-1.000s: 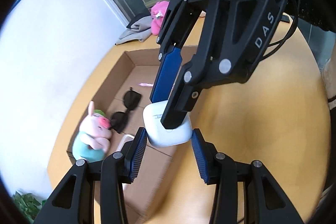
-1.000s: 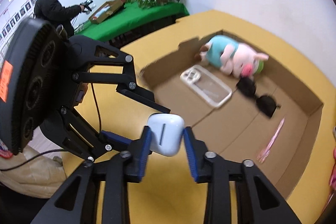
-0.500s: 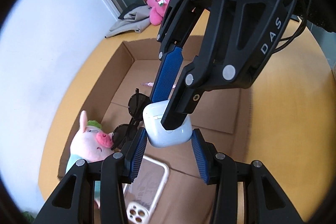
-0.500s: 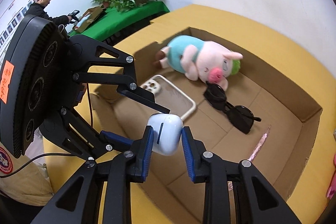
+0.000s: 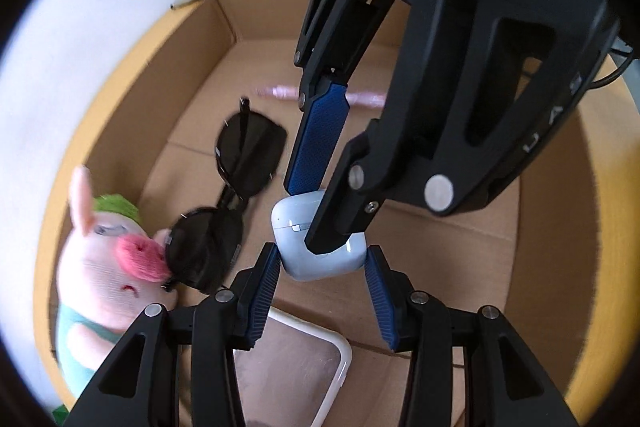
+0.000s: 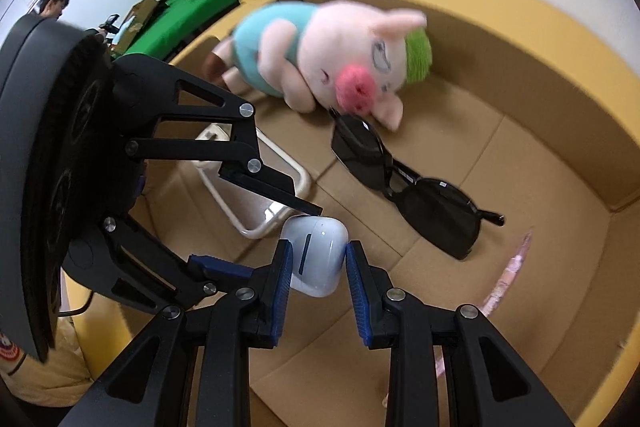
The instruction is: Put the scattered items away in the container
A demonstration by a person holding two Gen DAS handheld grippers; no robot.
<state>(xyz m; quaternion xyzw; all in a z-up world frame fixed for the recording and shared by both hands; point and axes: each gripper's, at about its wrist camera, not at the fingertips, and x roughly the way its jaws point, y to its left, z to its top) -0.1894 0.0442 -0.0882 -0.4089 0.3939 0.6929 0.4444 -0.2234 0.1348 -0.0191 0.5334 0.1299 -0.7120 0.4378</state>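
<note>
Both my grippers pinched one white earbud case [image 6: 316, 255] over the cardboard box [image 6: 520, 59]. My right gripper [image 6: 316, 267] clamped its flat faces, jaws narrowly parted; my left gripper [image 5: 320, 267] pressed its narrower sides, jaws wider. The case's long axis ran along my right gripper's fingers, rounded end pointing toward the box floor.
</note>
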